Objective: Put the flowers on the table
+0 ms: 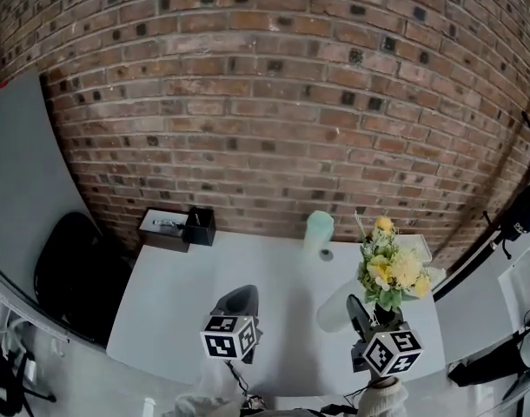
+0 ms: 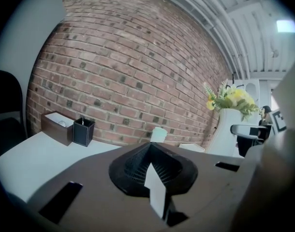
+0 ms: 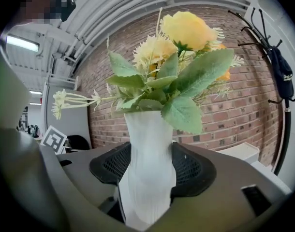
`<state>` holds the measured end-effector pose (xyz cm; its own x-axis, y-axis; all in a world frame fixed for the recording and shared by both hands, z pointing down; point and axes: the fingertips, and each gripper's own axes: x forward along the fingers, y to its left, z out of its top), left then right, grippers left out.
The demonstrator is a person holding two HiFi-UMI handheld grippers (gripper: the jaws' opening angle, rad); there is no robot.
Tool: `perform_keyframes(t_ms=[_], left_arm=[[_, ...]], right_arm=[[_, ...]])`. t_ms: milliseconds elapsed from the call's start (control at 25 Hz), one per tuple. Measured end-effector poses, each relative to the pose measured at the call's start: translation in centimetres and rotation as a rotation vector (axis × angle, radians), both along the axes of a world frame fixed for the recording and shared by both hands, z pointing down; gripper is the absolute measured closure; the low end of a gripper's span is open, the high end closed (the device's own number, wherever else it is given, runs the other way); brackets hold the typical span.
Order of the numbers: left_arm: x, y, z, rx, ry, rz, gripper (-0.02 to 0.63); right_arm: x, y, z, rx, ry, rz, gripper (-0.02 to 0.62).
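**Setting the vase down level and clear of the clutter**

The right gripper (image 1: pixel 374 317) is clamped on the narrow waist of a white ribbed vase (image 3: pixel 147 168). The yellow flowers (image 3: pixel 186 47) and their green leaves rise above the jaws. In the head view the bouquet sits over the right end of the white table (image 1: pixel 274 276), near its front edge. The vase's foot is hidden in every view, so it cannot be told whether it touches the tabletop; it is probably just above it. The left gripper (image 1: pixel 237 302) hangs over the middle front of the table with its jaws together and nothing between them.

The step in hand looks like the lowering and release. To do it well, the person should hold the vase upright, since the heavy bouquet will probably pull it over if it leans. It should come straight down onto bare table, away from the front edge.

A pale cylinder (image 1: pixel 319 230) stands near the wall, and a flat white box (image 1: pixel 419 248) lies behind the flowers. The landing spot should stay short of both. The brown tissue box (image 1: pixel 163 229) and black pen holder (image 1: pixel 200 226) on the far left are well apart.

The jaws should open only once the foot sits flat, then draw back level so they do not catch the leaves.
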<state>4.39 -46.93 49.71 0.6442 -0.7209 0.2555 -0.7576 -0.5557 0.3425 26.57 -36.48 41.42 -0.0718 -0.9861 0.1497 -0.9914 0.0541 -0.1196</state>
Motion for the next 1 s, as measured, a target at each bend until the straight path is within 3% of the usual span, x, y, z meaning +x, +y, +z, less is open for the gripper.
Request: perform_keyframes(t_ms=[240,480,760,1000], left_arm=[[1.0,-2.8,1.0,-0.005,-0.03,0.023,0.6],[1.3,-4.8,1.7,-0.023,-0.062,-0.004,0.6],[3.3,-7.3,3.1,-0.014,-0.174,0.04,0.6],[4.6,-9.8,4.1,-0.034,-0.189,0.0,0.6]], right_arm=[[-1.3,-4.5,2.3,-0.052,0.003,-0.051,0.341],[-2.3,-9.2,3.0,-0.047,-0.007,-0.133,0.341],[-3.0,-15.1,4.8,-0.068,0.001,-0.239,0.341],[-3.3,-19.9,7.1,-0.077,-0.002,-0.298,0.34]])
